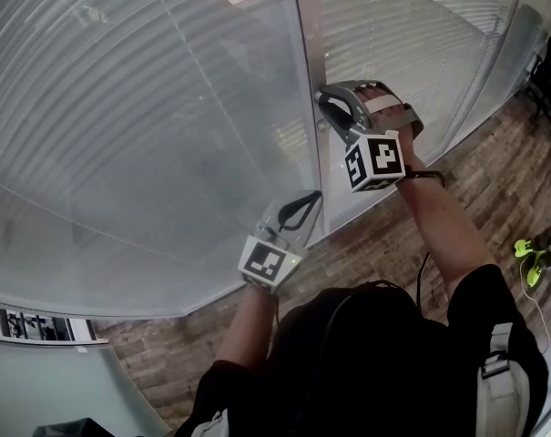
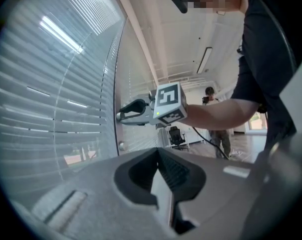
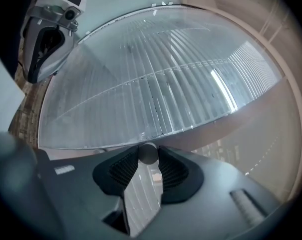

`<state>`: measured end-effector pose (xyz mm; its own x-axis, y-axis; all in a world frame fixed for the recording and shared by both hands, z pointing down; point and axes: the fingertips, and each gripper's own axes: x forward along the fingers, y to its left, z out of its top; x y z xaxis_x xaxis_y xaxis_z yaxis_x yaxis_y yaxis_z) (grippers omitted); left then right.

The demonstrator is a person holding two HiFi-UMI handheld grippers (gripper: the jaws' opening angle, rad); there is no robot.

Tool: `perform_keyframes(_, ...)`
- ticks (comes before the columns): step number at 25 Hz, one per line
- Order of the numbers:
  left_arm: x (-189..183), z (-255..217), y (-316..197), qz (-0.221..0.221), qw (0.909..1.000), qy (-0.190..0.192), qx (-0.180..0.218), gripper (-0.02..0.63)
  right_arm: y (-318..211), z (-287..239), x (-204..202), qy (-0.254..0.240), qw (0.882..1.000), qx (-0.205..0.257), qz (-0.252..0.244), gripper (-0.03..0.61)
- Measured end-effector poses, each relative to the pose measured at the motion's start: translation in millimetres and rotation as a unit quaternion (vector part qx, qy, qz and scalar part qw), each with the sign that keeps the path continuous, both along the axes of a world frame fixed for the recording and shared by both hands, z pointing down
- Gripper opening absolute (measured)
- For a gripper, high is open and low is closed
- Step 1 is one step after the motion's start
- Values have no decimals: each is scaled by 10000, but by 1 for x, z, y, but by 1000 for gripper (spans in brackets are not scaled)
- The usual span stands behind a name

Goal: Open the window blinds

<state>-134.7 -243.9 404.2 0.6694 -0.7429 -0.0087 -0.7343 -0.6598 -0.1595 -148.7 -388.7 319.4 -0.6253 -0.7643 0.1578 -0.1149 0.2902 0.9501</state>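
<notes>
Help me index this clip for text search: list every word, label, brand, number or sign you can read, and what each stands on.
No word, brand or number is readable in any view.
On the right marker cube: black-and-white squares only, no letters.
On the left marker cube: the same.
On the strip at the head view's lower left: dark marks, too blurred to read.
On the round knob: nothing.
</notes>
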Motion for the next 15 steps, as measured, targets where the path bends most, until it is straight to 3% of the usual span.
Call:
perform_keyframes(9, -1, -1, 3, 20, 10000, 5, -96, 3, 0, -1, 3, -740, 9946, -718, 84, 127)
perform_keyframes(15, 0, -10, 5, 56, 9999, 69, -69, 3, -1, -6, 5, -1559, 9781, -1376, 106, 127)
